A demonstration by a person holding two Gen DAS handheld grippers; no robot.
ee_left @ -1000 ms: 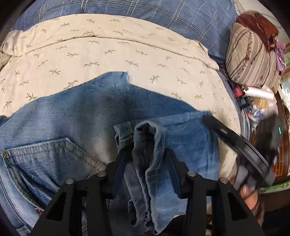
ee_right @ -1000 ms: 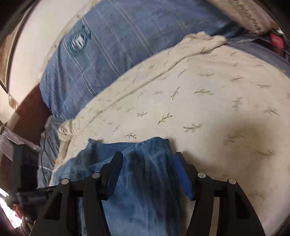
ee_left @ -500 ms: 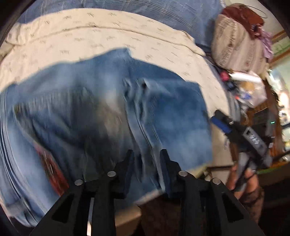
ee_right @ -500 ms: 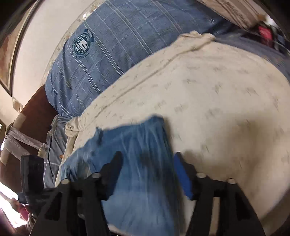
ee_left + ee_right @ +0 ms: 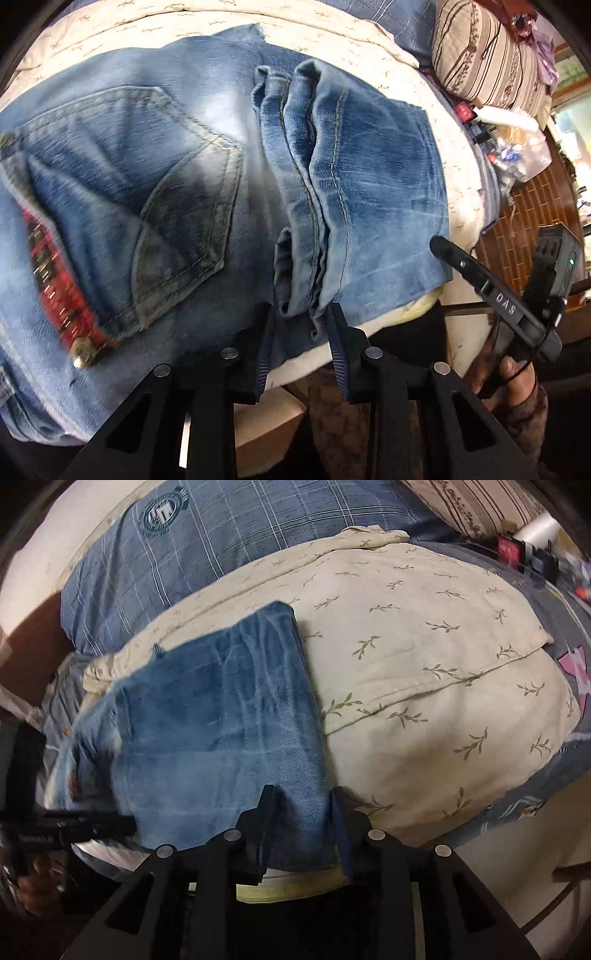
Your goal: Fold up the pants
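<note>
Only the left wrist view shows the jeans' (image 5: 207, 155) back pocket (image 5: 184, 206), red plaid lining and metal button; the right wrist view shows plain folded denim on the leaf-print sheet (image 5: 424, 672). The left gripper (image 5: 301, 325) stands parted, fingers flanking a bunched seam fold at the bed's edge. The right gripper (image 5: 299, 812) is parted too, straddling the fold's near corner.

Faded denim pants (image 5: 207, 177) are showing rough stitched seams — matt cotton bedsheet (image 5: 424, 672) is lying soft beneath; gripper (image 5: 301, 317) plastic is looking matt black.
</note>
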